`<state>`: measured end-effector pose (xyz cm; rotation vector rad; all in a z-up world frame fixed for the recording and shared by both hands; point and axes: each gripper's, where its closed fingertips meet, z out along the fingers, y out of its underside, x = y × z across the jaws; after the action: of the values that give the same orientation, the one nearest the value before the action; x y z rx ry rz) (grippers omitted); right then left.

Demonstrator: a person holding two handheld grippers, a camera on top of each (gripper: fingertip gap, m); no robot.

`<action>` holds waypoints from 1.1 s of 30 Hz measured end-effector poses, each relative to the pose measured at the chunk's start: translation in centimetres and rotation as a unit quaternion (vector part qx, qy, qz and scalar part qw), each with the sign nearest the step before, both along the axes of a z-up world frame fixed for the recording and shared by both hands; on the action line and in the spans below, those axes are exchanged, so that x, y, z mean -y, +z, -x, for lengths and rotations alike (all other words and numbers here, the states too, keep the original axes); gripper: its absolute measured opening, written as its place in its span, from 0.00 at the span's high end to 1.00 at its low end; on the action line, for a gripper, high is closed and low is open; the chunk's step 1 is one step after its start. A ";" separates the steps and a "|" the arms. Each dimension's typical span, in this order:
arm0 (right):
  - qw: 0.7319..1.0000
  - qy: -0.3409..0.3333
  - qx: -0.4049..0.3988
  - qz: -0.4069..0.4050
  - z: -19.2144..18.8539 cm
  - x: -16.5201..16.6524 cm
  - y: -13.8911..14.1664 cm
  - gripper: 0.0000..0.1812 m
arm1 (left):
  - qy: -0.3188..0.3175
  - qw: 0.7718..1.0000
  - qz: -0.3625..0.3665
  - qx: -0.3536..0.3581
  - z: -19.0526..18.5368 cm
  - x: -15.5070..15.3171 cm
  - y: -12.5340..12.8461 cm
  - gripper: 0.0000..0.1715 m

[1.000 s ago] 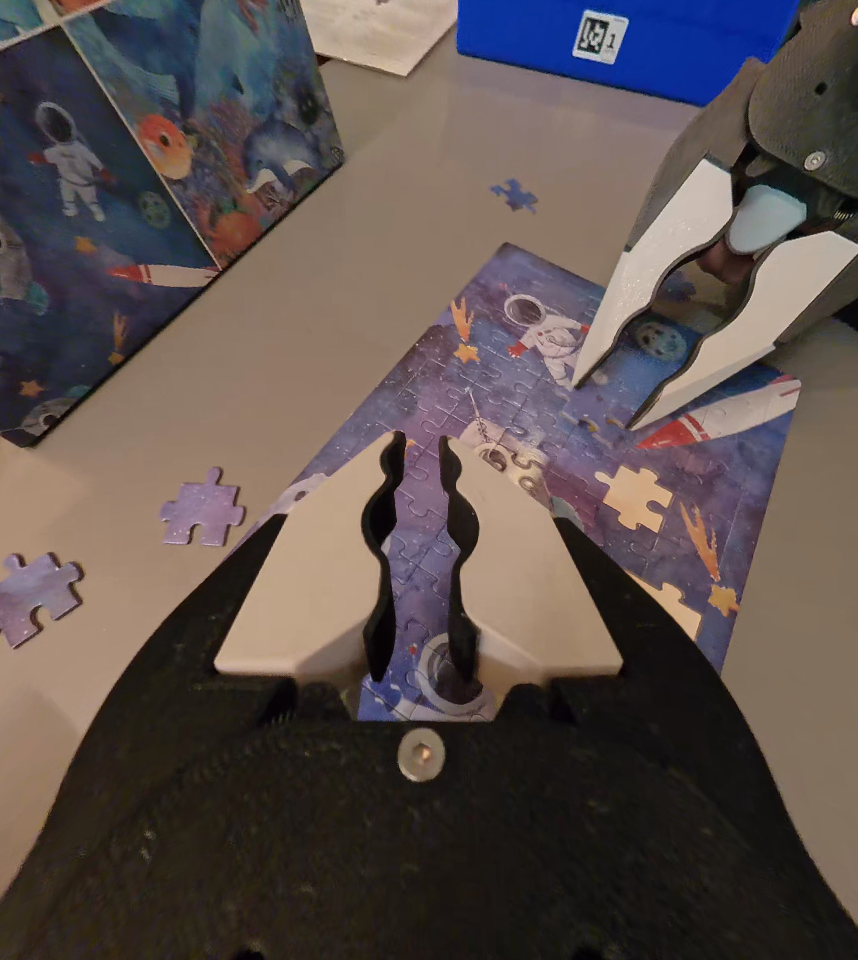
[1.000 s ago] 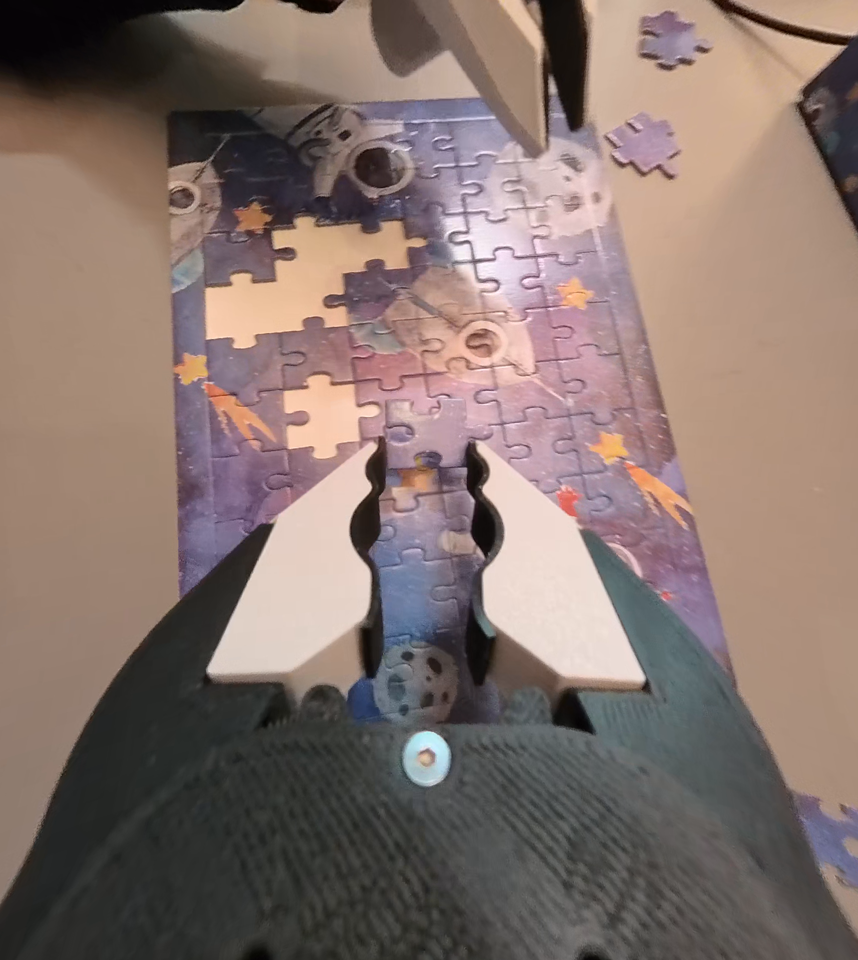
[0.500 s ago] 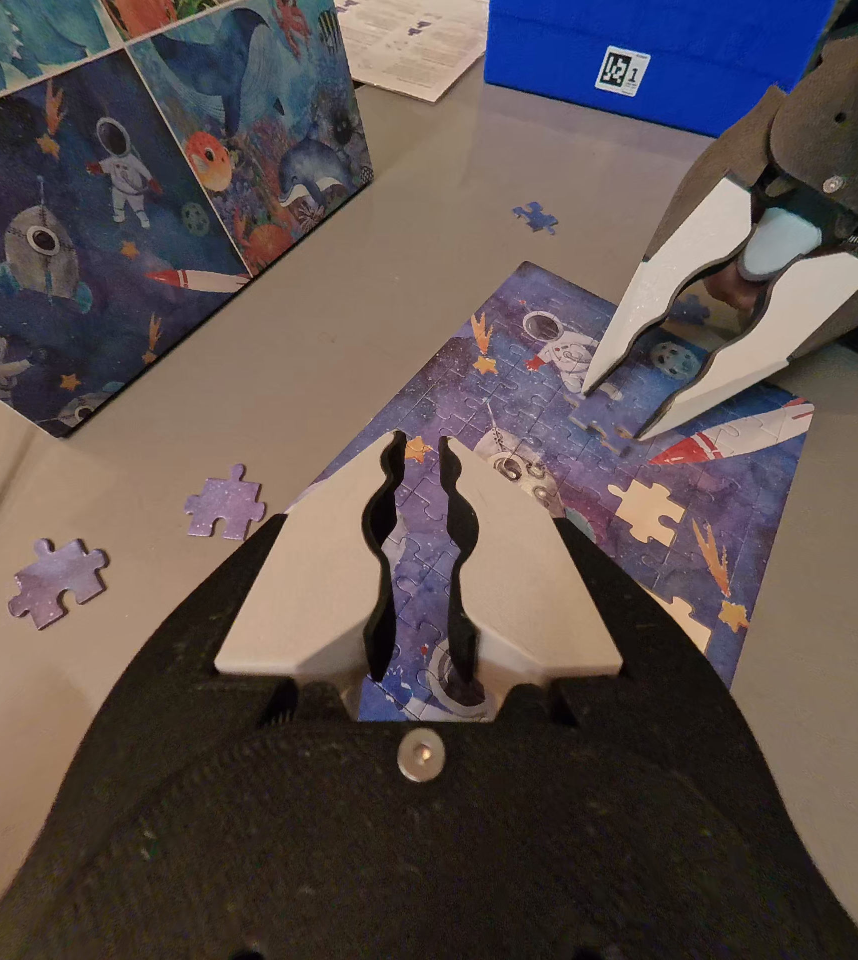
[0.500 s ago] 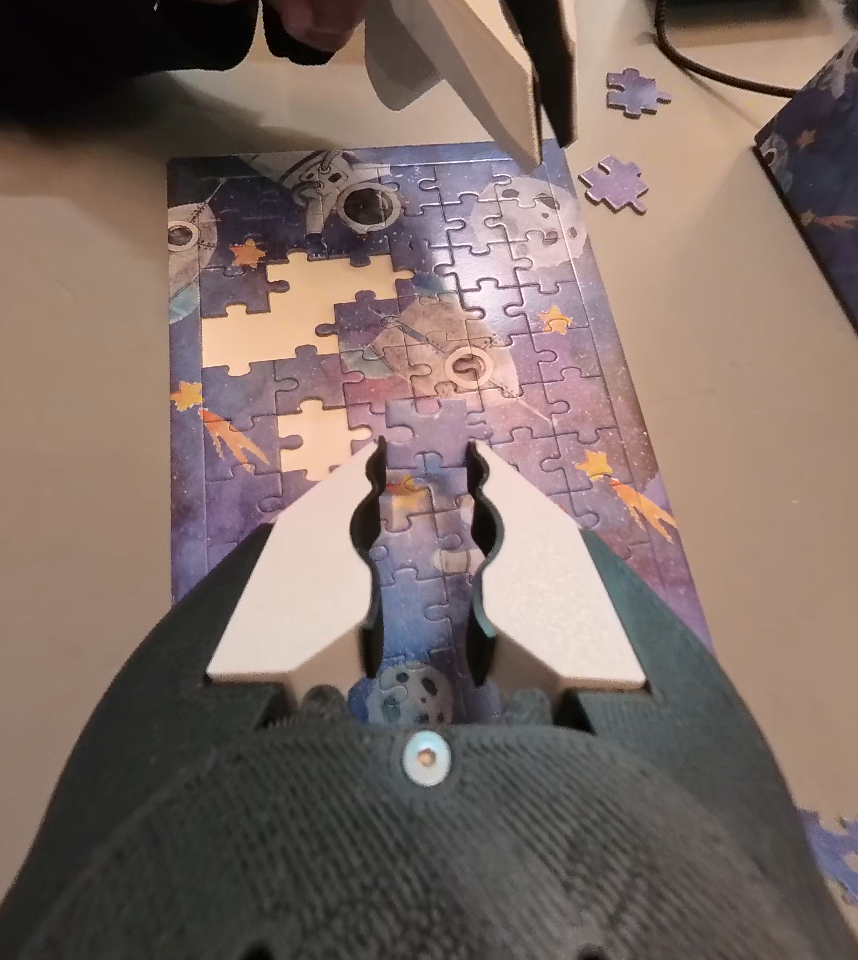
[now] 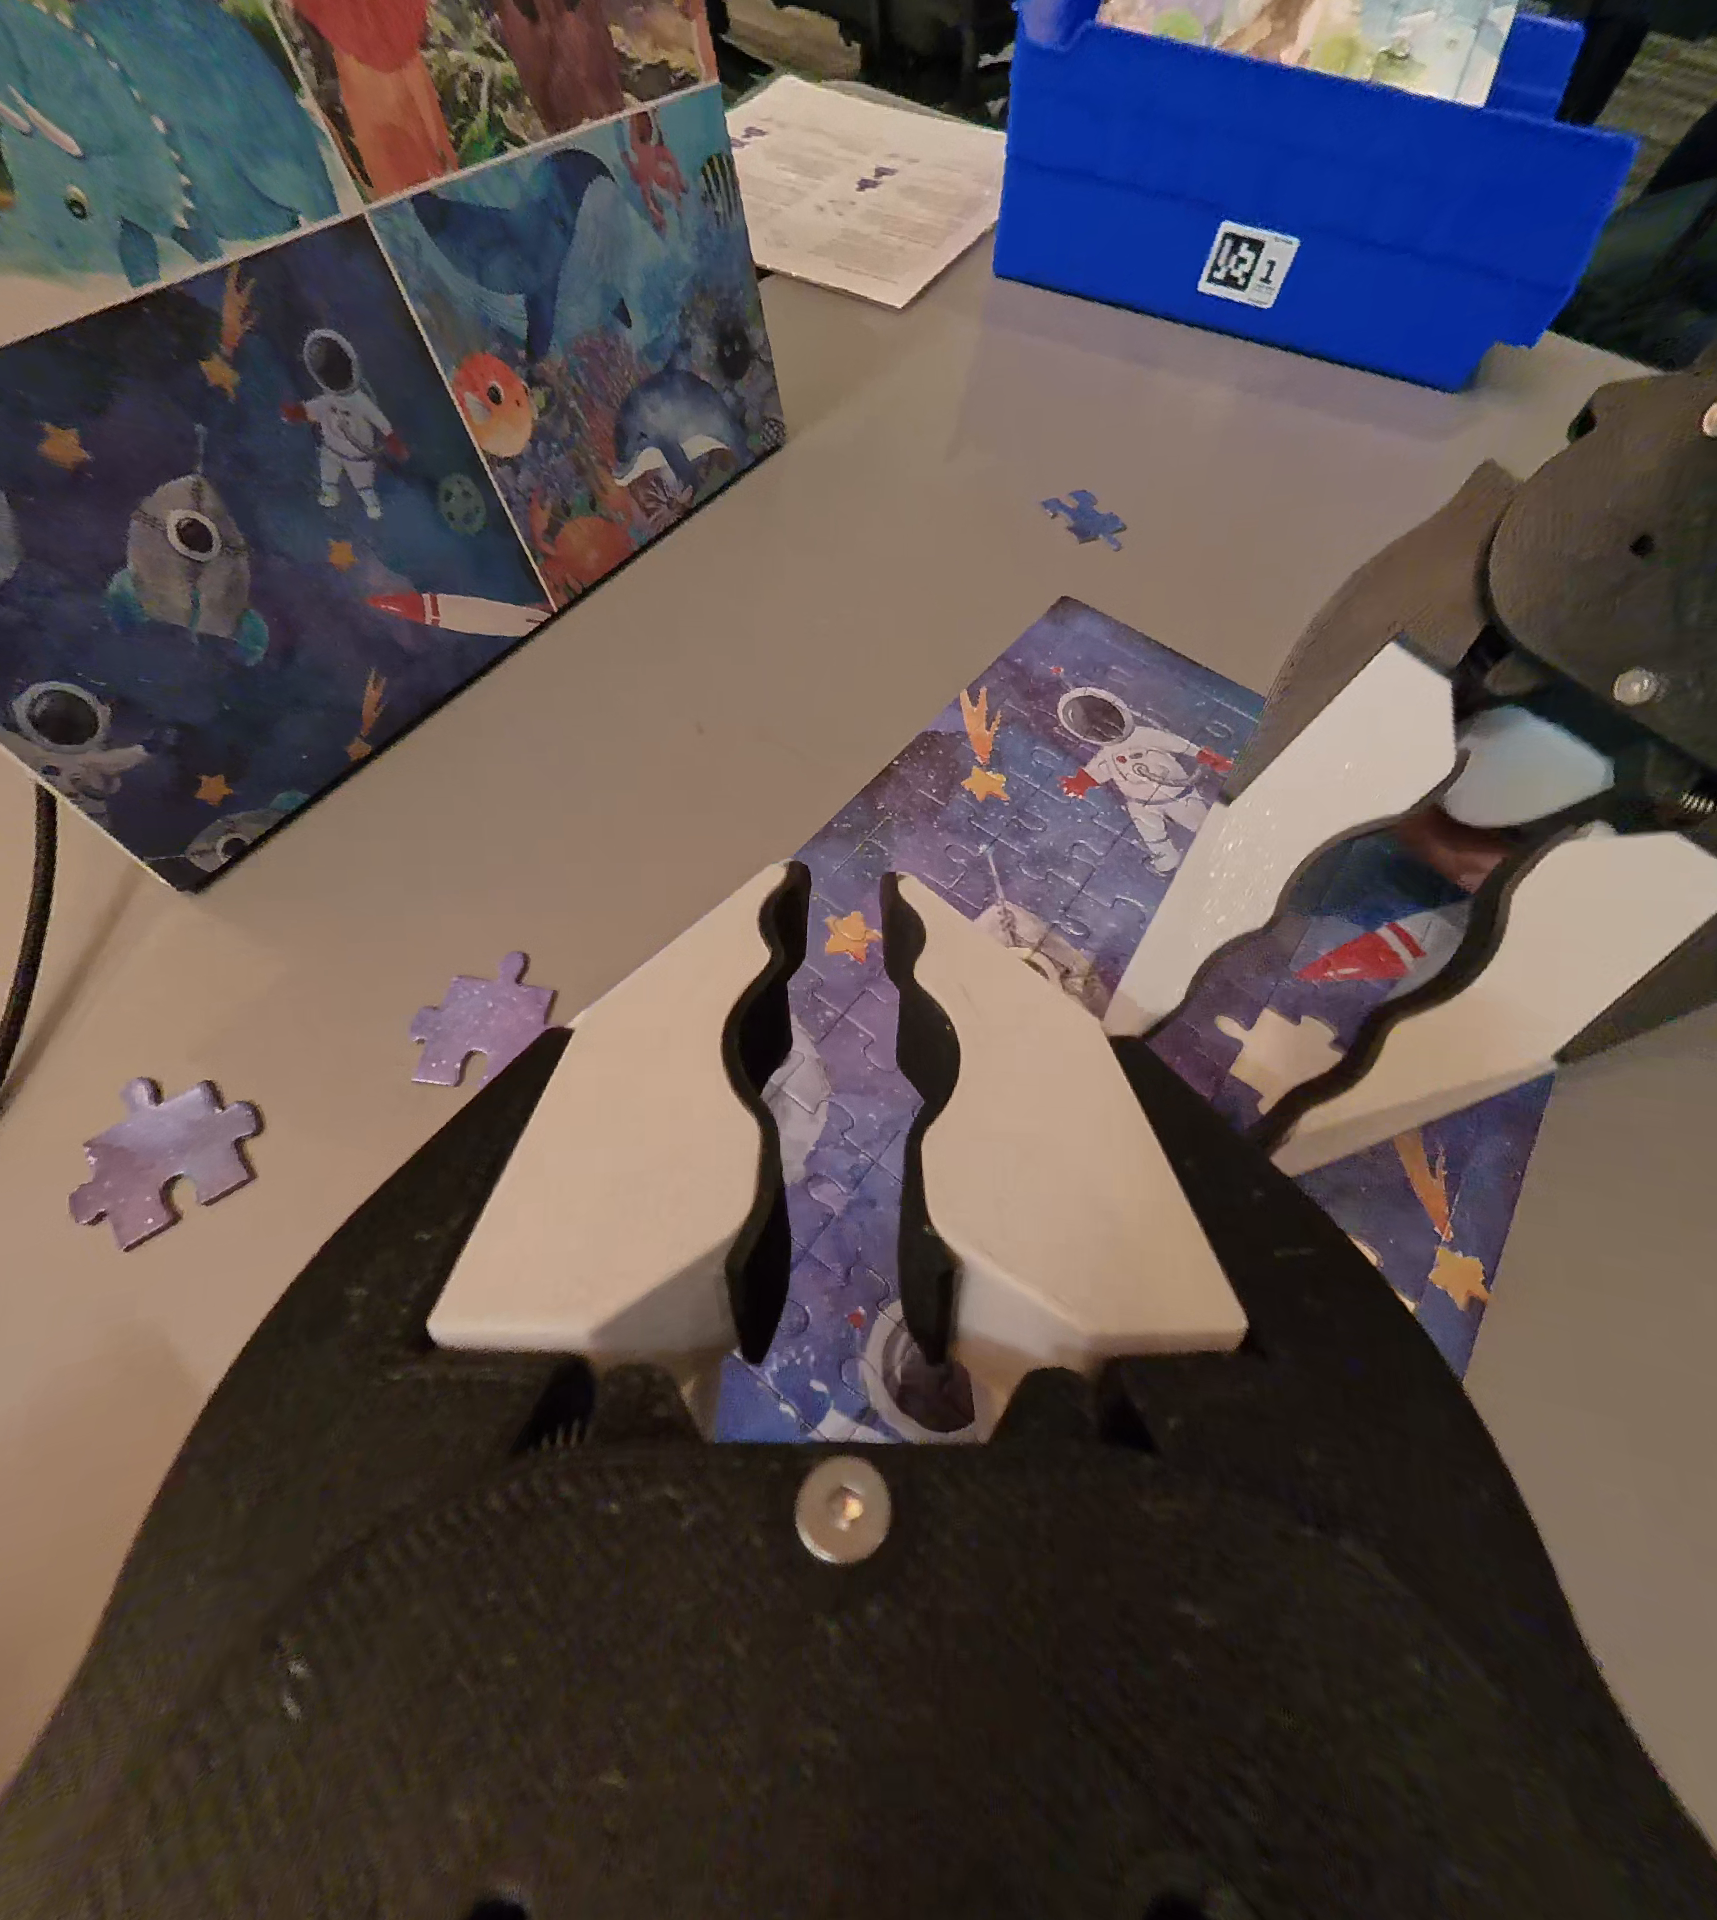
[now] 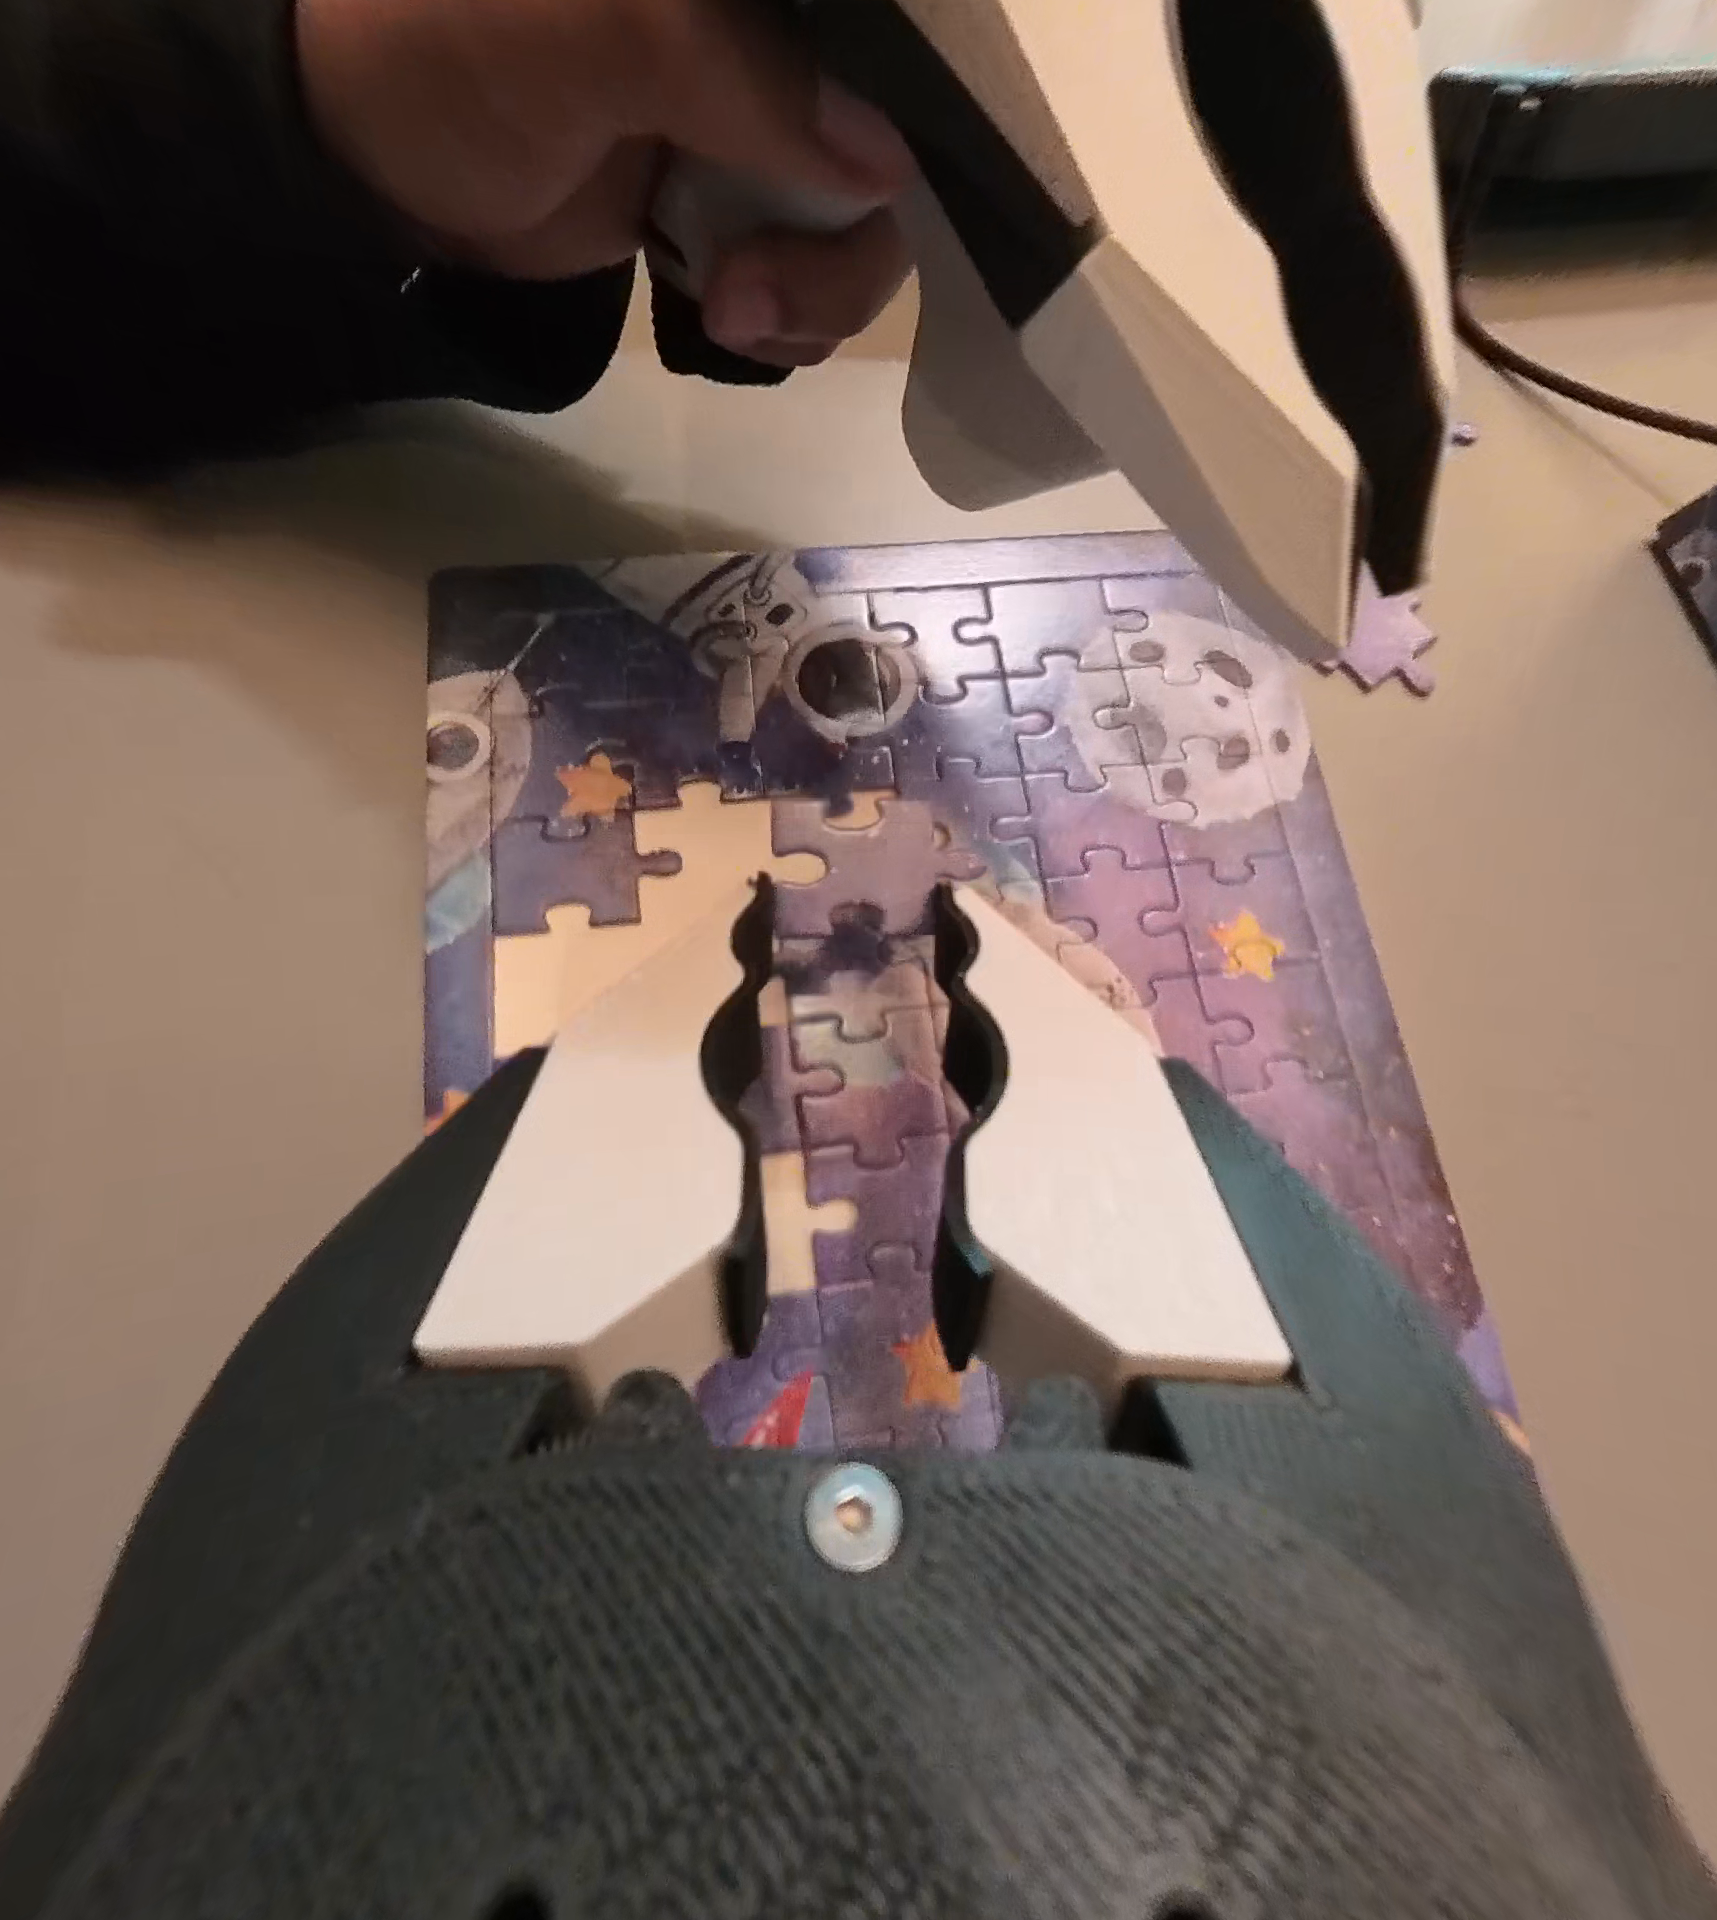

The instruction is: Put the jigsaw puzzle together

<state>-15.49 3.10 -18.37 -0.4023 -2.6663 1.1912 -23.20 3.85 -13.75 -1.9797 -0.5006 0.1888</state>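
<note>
The jigsaw puzzle (image 5: 1041,831) lay flat on the counter (image 5: 729,675), mostly assembled, with pale holes left toward one long edge. The right gripper (image 6: 849,894) hung low over it, its fingers apparently pinching a purple puzzle piece (image 6: 854,852) at the very tips. The piece sat right at the edge of the largest hole (image 6: 698,842), probably so it could be lined up and lowered into that gap.

The left gripper (image 5: 843,894) hovered above the puzzle's near end, its fingers a narrow slit apart with nothing between them. From the right wrist view its tip pointed down just beside a loose piece (image 6: 1389,649) at the puzzle's corner, likely ready to fetch it or steady the board. Two more spare pieces (image 5: 170,1158) waited nearby on the counter, within easy reach. The picture box (image 5: 210,520) stood propped behind, seemingly as a reference.
</note>
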 end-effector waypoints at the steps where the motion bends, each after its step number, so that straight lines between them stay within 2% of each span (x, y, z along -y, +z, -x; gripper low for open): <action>1: 1.000 -0.001 0.004 -0.003 0.2 0.3 -0.2 0.84 | 0.002 1.000 -0.001 0.001 0.1 0.1 0.0 0.94; 9: 0.999 0.008 0.014 -0.039 0.2 2.0 -2.0 0.84 | 0.002 1.000 -0.014 0.002 0.1 0.2 0.5 0.93; 14: 0.998 0.009 0.019 -0.052 0.4 2.0 -2.7 0.84 | 0.002 1.000 -0.016 0.004 0.1 0.2 0.5 0.93; 33: 0.998 0.013 0.007 -0.054 0.4 2.1 -2.7 0.83 | -0.001 1.000 -0.013 0.004 0.0 0.1 0.4 0.92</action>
<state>-15.91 1.03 -21.03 -0.3616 -2.7396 1.0499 -23.21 3.76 -13.38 -1.9568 -0.5040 0.1727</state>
